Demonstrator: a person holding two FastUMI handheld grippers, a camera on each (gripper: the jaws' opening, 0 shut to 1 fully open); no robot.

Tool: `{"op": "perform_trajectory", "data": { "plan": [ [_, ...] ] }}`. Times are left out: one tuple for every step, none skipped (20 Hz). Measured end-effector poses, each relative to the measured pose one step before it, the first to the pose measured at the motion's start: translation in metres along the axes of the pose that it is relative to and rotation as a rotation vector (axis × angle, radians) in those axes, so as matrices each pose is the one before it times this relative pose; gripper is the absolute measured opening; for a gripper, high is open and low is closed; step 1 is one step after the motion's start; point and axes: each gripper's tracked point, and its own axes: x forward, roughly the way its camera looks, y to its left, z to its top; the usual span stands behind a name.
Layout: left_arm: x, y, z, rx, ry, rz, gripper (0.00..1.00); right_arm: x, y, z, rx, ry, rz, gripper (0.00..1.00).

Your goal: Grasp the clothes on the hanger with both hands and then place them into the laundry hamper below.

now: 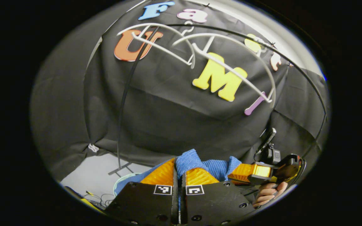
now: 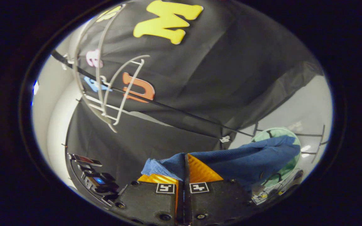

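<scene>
Between the ribbed, wedge-shaped fingers of the left gripper (image 1: 179,175), in the left gripper view, a fold of blue clothes (image 1: 196,163) bunches up; the fingers are pressed together with the cloth pinched in the narrow seam between them. The fabric is a soft, corded knit with fine parallel ridges, rumpled into rounded humps. Just beside it to the right, the right gripper (image 1: 247,172) shows its own ribbed finger against the same cloth, with a hand (image 1: 267,193) wrapped around its handle. Overhead hang two white hangers (image 1: 200,51), thin curved plastic bows with straight crossbars, both bare, on a slim black rail (image 1: 127,94) that runs down to a flat foot on the pale floor. A curved pale-green rim (image 1: 121,182) shows low at the left, beside the cloth.

From the right gripper view, the right gripper (image 2: 185,175) also has its fingers closed tight, nipping the blue clothes (image 2: 244,163). The cloth stretches away to the right in a long, sagging drape, its far end lying over the round, pale-green laundry hamper (image 2: 289,163), whose soft wall carries dark markings. The white hangers (image 2: 105,91) hang tilted on the rail at the upper left.
</scene>
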Motion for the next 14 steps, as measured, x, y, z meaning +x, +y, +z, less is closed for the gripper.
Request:
{"op": "perform_trajectory", "data": {
  "plan": [
    [0.00597, 0.00655, -0.00855, -0.01064, 0.02509, 0.01595, 0.02, 0.00932, -0.01074, -0.00233, 0.00312, 0.01627, -0.03686, 0.04],
    [0.00471, 0.00871, -0.00819, -0.00349, 0.02174, 0.01969, 0.02, 0.00559, -0.01323, -0.00532, -0.01317, 0.01633, -0.03934, 0.04],
    [0.00694, 0.00646, -0.00906, -0.00004, 0.02483, 0.01442, 0.02, 0.00605, -0.01276, -0.00194, -0.01898, 0.00876, -0.04205, 0.05],
    [0.00558, 0.00472, -0.00901, 0.00213, 0.02135, 0.01513, 0.02, 0.00638, -0.01157, -0.00284, -0.02169, 0.01138, -0.04238, 0.05],
    [0.00694, 0.0064, -0.00905, 0.00122, 0.02621, 0.01452, 0.02, 0.00347, -0.00866, -0.00154, -0.01361, 0.0163, -0.03753, 0.05],
    [0.00581, 0.00077, -0.00726, 0.00291, 0.02103, 0.01458, 0.08, 0.00579, -0.00979, -0.00186, -0.01247, 0.01393, -0.03224, 0.04],
    [0.00375, 0.00266, -0.00417, 0.00215, 0.02301, 0.01279, 0.08, 0.00932, -0.01202, -0.00245, -0.0104, 0.01635, -0.03705, 0.05],
    [0.00359, 0.00513, -0.00491, 0.00422, 0.02371, 0.01457, 0.07, 0.00768, -0.009, -0.00391, -0.00997, 0.01394, -0.03071, 0.05],
    [0.00352, 0.00406, -0.00583, 0.00289, 0.01975, 0.01117, 0.02, 0.0056, -0.00808, 0.00027, -0.00662, 0.01034, -0.02854, 0.05],
    [0.00043, 0.00255, -0.00628, 0.0056, 0.02103, 0.01247, 0.02, 0.00589, -0.00817, 0.00229, -0.00297, 0.00816, -0.02392, 0.05],
    [0.00205, 0.00418, -0.00709, 0.00686, 0.02236, 0.01452, 0.08, 0.00499, -0.00703, 0.0017, 0.00109, 0.01162, -0.02774, 0.05],
    [0.00137, 0.00187, -0.00583, 0.0046, 0.02003, 0.00974, 0.02, 0.00225, -0.00669, 0.00016, 0.00331, 0.01042, -0.02792, 0.05],
    [0.00286, 0.0027, -0.00661, 0.00555, 0.02784, 0.01459, 0.02, 0.00443, -0.00675, 0.00053, 0.00123, 0.01185, -0.03009, 0.05],
    [0.00137, -0.00201, -0.00353, 0.00227, 0.02677, 0.01253, 0.02, 0.00608, -0.00861, -0.00056, 0.00146, 0.00777, -0.028, 0.07]
  ]
}}
